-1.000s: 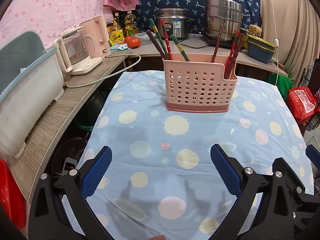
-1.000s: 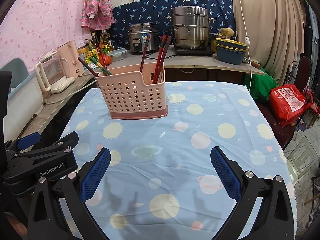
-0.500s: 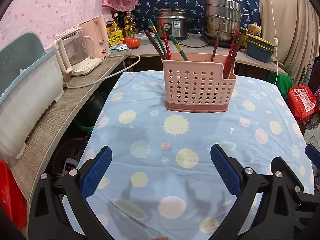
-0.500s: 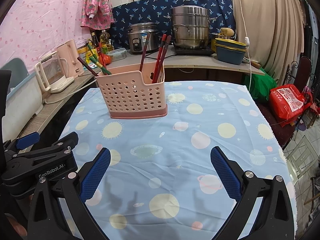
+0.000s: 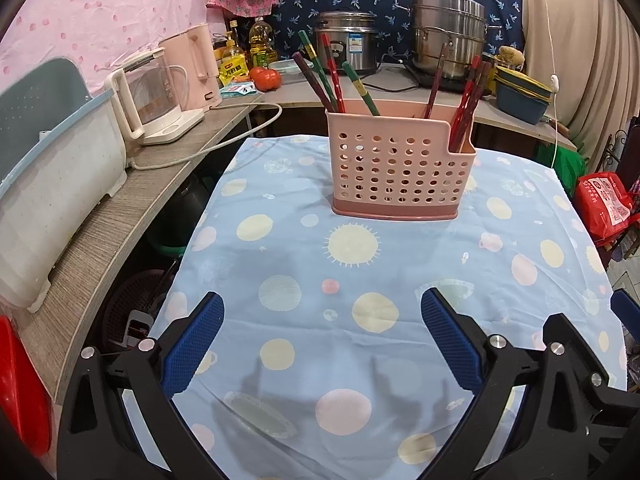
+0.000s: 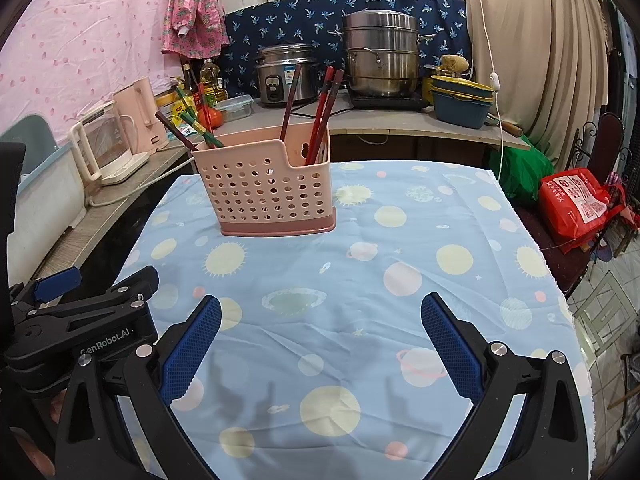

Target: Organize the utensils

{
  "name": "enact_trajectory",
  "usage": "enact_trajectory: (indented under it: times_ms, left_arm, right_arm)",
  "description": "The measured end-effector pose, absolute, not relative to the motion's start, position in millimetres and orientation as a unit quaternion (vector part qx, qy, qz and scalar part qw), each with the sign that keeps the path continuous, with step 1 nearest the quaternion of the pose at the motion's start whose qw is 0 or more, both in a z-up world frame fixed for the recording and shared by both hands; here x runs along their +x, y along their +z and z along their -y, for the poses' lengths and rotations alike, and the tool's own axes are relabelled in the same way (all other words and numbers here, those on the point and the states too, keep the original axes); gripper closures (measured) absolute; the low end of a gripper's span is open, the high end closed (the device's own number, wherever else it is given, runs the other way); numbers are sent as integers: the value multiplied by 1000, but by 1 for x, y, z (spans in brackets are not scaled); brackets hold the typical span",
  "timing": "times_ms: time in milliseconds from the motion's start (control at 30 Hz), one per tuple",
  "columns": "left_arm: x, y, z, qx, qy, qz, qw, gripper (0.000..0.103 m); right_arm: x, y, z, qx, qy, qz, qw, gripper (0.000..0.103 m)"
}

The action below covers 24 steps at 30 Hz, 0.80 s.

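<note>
Two handheld grippers hover low over a surface (image 5: 532,236) covered with a light blue cloth printed with suns and planets. The left gripper (image 5: 322,344) has its blue-padded fingers (image 5: 192,344) spread wide apart, holding nothing. The right gripper (image 6: 320,344) is the same, its fingers (image 6: 452,346) wide open and empty. Straight ahead of the left gripper's fingers, well beyond their tips, a pink perforated utensil basket (image 5: 400,168) stands upright on the cloth. From the right wrist view the basket (image 6: 266,190) sits ahead and to the left of the fingers. Chopsticks stand in it in two clusters: dark red, green and red ones (image 5: 332,76) lean out of the left end, and red and brown ones (image 5: 466,92) lean in the lower right compartment. In the right wrist view the left gripper's black body (image 6: 80,320) shows just beside the right gripper's left finger. Beyond the basket, a counter carries a rice cooker (image 6: 284,74), a stacked steel steamer pot (image 6: 380,60) and a glass kettle (image 5: 154,100) off to the left.
</note>
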<state>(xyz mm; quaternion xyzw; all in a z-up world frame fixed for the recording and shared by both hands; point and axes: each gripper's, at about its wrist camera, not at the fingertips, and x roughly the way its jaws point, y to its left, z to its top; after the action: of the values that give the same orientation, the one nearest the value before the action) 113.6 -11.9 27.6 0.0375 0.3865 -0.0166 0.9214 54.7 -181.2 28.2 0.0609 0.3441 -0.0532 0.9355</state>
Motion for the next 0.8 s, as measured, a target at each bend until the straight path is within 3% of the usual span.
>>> enact_trajectory:
  times_ms: [800]
  left_arm:
    - [113, 29, 13, 50, -6, -378, 925, 8]
  right_arm:
    - [54, 26, 181, 59, -54, -344, 935, 6]
